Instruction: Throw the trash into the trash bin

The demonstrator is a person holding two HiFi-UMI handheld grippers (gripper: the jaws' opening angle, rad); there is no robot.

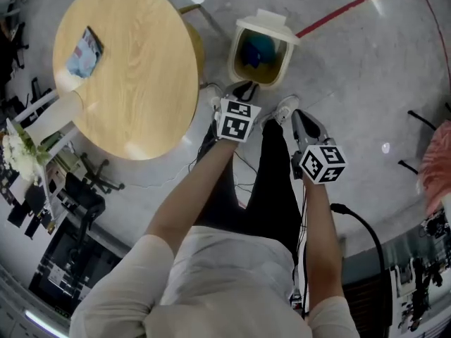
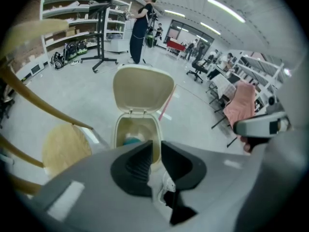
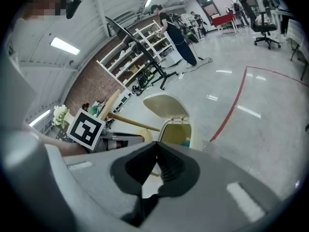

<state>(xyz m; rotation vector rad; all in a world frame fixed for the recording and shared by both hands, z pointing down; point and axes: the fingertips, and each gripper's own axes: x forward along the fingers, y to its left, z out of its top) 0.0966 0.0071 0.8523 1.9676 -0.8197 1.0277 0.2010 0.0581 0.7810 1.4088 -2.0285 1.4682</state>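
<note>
Head view: the cream plastic trash bin (image 1: pixel 284 60) stands with its lid tipped back just ahead of the left gripper (image 1: pixel 244 89), and ahead and to the left of the right gripper (image 1: pixel 299 122). The trash (image 1: pixel 257 48), a rounded blue lump, lies inside the bin (what it is made of is not clear). A round table (image 1: pixel 141 76) with a pale wood top sits off to the left of both grippers.

Left gripper view: the ribbed black jaws of the left gripper (image 2: pixel 157 146) stand a narrow slit apart with nothing between them. Beyond the tips is the bin (image 2: pixel 119 129), its smooth lid (image 2: pixel 143 88) upright; the jaws cover much of its mouth, leaving a teal sliver of trash (image 2: pixel 131 140).

Right gripper view: the right gripper (image 3: pixel 155 146) has its tips pressed together and holds nothing. The bin (image 3: pixel 165 128) sits just past them, half hidden, with the left gripper's marker cube (image 3: pixel 86 126) off to the left.
</note>
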